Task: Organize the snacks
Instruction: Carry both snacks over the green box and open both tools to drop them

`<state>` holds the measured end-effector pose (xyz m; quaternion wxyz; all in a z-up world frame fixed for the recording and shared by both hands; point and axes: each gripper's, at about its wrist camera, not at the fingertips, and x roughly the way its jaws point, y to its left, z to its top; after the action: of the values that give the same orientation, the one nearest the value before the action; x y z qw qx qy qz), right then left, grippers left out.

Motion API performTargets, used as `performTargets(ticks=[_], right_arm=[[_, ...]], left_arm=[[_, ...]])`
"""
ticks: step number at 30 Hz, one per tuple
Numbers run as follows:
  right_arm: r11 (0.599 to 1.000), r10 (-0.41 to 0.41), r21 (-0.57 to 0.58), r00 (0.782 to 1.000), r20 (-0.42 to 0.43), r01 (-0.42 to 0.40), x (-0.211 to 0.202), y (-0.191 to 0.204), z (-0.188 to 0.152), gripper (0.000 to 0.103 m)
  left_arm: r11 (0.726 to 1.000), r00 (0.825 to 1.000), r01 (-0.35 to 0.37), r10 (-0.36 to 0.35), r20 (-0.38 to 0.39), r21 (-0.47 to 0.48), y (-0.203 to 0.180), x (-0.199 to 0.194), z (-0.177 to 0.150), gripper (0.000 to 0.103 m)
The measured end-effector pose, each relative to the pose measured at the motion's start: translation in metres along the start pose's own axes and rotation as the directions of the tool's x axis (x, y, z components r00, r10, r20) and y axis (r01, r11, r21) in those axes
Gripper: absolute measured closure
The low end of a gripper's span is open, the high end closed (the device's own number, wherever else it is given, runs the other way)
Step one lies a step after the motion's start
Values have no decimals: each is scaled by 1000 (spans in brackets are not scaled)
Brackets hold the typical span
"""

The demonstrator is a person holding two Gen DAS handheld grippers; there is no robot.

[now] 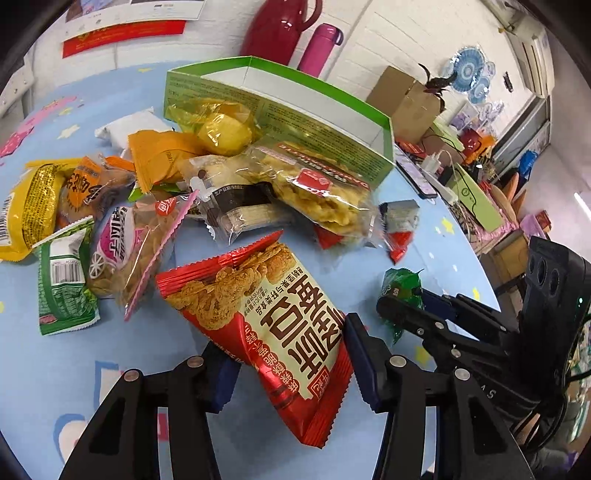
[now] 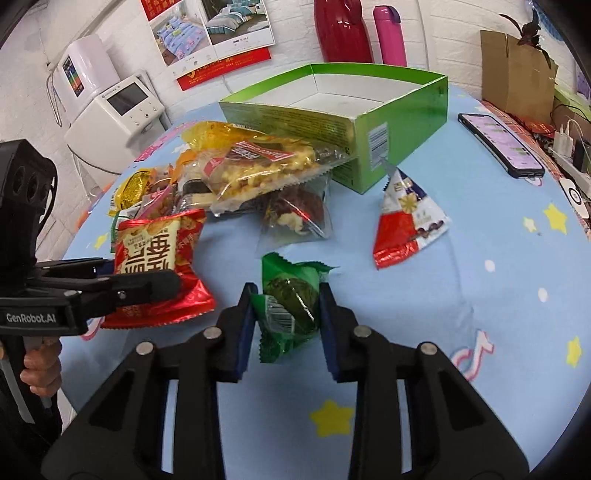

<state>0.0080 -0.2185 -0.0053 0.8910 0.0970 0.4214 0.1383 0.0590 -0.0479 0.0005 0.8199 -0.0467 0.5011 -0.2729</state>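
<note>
A red snack packet (image 1: 273, 325) with fried-snack pictures sits between my left gripper's (image 1: 286, 354) blue pads, which press its lower half; the same left gripper (image 2: 162, 280) clamps the red packet (image 2: 155, 258) in the right wrist view. My right gripper (image 2: 287, 314) is shut on a small green packet (image 2: 288, 306) just over the blue cloth, also visible as the right gripper (image 1: 406, 302) with the green packet (image 1: 400, 284). An open green box (image 2: 295, 122), also (image 1: 332, 136), stands behind a pile of mixed snack packets (image 1: 221, 184). The box's white inside looks bare.
A red, white and blue packet (image 2: 406, 221) lies alone right of the pile. A phone (image 2: 502, 144) rests near the table's right edge. A red thermos (image 2: 341, 29), pink bottle (image 2: 389, 33) and cardboard box (image 2: 517, 70) stand behind; a white appliance (image 2: 118, 114) at left.
</note>
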Motion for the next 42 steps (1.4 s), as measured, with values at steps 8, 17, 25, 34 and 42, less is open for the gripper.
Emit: performTargets(ticks=[8, 17, 25, 34, 42], right_arm=[[998, -13, -62, 979, 204, 26, -52, 7, 51, 69], [996, -74, -30, 965, 252, 84, -11, -19, 124, 69], [994, -90, -43, 983, 159, 99, 42, -41, 150, 69], [986, -125, -93, 978, 165, 141, 59, -40, 147, 21], [986, -123, -81, 966, 229, 145, 16, -29, 137, 6]], left_arm=[[993, 981, -36, 13, 195, 116, -30, -68, 45, 50], [993, 967, -100, 81, 240, 68, -20, -18, 163, 50], [991, 979, -133, 128, 161, 25, 0, 49, 206, 50], [985, 964, -173, 172, 205, -14, 9, 53, 205, 5], [972, 926, -233, 221, 304, 3, -4, 13, 185, 5]])
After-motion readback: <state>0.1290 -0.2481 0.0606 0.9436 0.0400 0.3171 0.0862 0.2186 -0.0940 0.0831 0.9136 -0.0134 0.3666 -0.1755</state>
